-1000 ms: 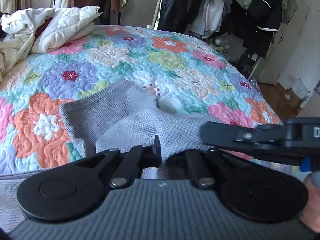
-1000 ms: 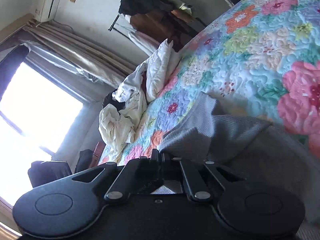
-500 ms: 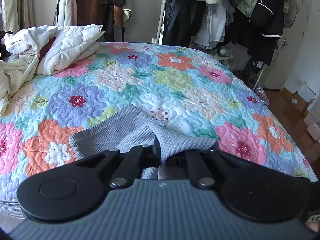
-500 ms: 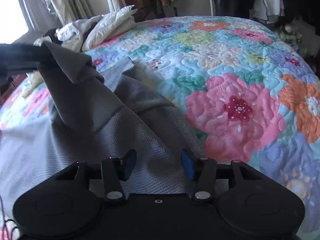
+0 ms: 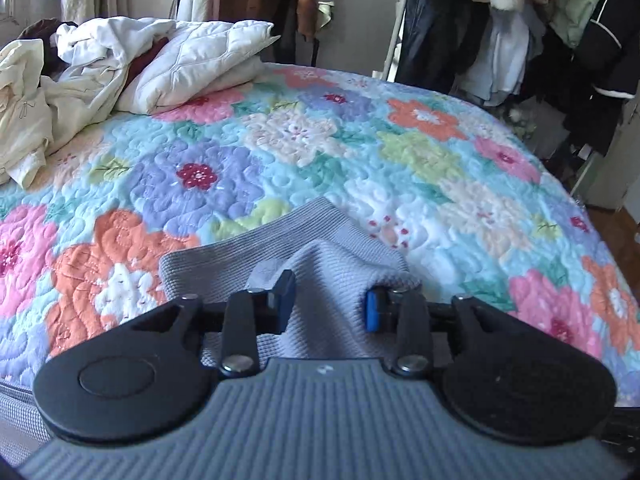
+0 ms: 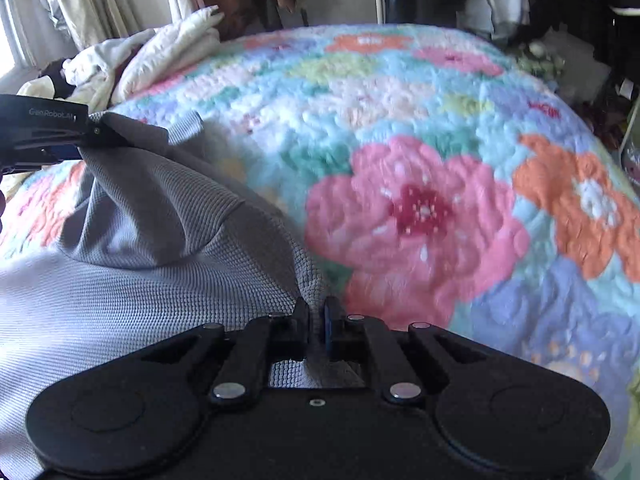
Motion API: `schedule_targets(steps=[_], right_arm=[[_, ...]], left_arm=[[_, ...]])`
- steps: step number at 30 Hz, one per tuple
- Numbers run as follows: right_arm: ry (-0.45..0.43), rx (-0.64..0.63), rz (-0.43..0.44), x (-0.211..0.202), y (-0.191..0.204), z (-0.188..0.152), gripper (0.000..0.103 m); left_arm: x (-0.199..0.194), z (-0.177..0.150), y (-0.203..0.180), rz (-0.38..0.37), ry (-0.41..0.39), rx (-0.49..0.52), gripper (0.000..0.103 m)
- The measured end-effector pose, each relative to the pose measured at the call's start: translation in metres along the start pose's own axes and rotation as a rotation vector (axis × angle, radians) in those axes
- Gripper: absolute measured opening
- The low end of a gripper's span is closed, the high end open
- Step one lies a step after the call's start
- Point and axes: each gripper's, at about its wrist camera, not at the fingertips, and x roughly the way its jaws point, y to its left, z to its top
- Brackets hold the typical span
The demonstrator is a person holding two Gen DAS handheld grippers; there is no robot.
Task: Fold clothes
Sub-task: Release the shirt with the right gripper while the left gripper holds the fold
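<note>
A grey waffle-knit garment (image 5: 320, 272) lies on the floral quilt (image 5: 304, 140), with a ribbed hem edge (image 5: 256, 240) folded up. My left gripper (image 5: 330, 304) is open, its blue-padded fingers spread over a raised fold of the grey cloth. In the right wrist view the garment (image 6: 120, 280) spreads to the left, and the left gripper (image 6: 60, 132) shows at the left edge touching a lifted peak of cloth. My right gripper (image 6: 317, 316) is shut on the garment's right edge.
White bedding and a quilted pillow (image 5: 192, 64) are piled at the head of the bed. A rack of hanging coats (image 5: 540, 20) stands beyond the far right corner. The bed edge drops to a wooden floor (image 5: 628, 220) at right.
My left gripper has opened from shut. My right gripper, open half a second ago, has closed on the garment's right edge. The right view has swung and is blurred.
</note>
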Motion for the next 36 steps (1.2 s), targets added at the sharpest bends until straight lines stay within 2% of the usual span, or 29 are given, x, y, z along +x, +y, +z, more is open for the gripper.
schedule_targets(steps=[2,4,8,10,12,13,16,21,25,27,29,30,31,32,34,35,36], right_arm=[[0.001,0.017,-0.016,0.0,-0.004,0.0,0.007],[0.005,0.027,-0.019,0.002,-0.004,0.001,0.007],[0.015,0.021,-0.039,0.003,0.0,0.002,0.007],[0.015,0.011,-0.056,0.004,0.002,0.003,0.007],[-0.009,-0.003,-0.087,0.004,0.004,0.005,0.008],[-0.02,-0.009,-0.103,0.004,0.006,0.005,0.016],[-0.038,-0.001,-0.142,0.007,0.006,0.007,0.019],[-0.069,0.007,-0.209,0.01,0.007,0.01,0.019],[-0.083,0.0,-0.41,0.013,0.004,0.014,0.019],[-0.097,0.049,-0.383,0.009,-0.005,0.014,0.019],[-0.169,0.089,-0.28,-0.005,-0.006,0.016,0.019],[-0.204,0.109,-0.228,-0.012,-0.006,0.016,0.019],[-0.24,0.127,-0.171,-0.018,-0.006,0.017,0.02],[-0.276,0.135,-0.094,-0.023,0.0,0.019,0.022],[-0.302,0.131,0.049,-0.023,0.012,0.021,0.025],[-0.313,0.124,0.111,-0.023,0.018,0.022,0.025],[-0.315,0.092,0.127,-0.023,0.025,0.021,0.025]], left_arm=[[0.0,-0.004,0.003,0.021,-0.016,0.024,0.053],[-0.005,-0.003,0.009,0.023,-0.036,0.037,0.059],[-0.016,0.001,0.031,0.02,-0.07,-0.041,0.074],[-0.017,0.002,0.041,0.017,-0.065,-0.065,0.075],[-0.015,0.001,0.044,0.032,-0.054,-0.027,0.074],[-0.015,0.0,0.044,0.047,-0.051,-0.002,0.075],[-0.017,-0.003,0.046,0.094,-0.07,0.037,0.075],[-0.025,0.001,0.061,0.106,-0.118,-0.041,0.075],[-0.03,0.004,0.068,0.153,-0.146,-0.043,0.075],[-0.03,0.006,0.073,0.154,-0.155,-0.049,0.075],[-0.029,0.007,0.078,0.133,-0.154,-0.063,0.075],[-0.028,0.007,0.08,0.092,-0.15,-0.074,0.073],[-0.027,0.006,0.08,0.047,-0.151,-0.082,0.063],[-0.026,0.005,0.078,0.009,-0.146,-0.083,0.039],[-0.026,0.001,0.071,-0.063,-0.111,-0.083,0.001],[-0.027,0.0,0.067,-0.095,-0.093,-0.086,0.001],[-0.028,-0.002,0.064,-0.127,-0.075,-0.088,0.001]])
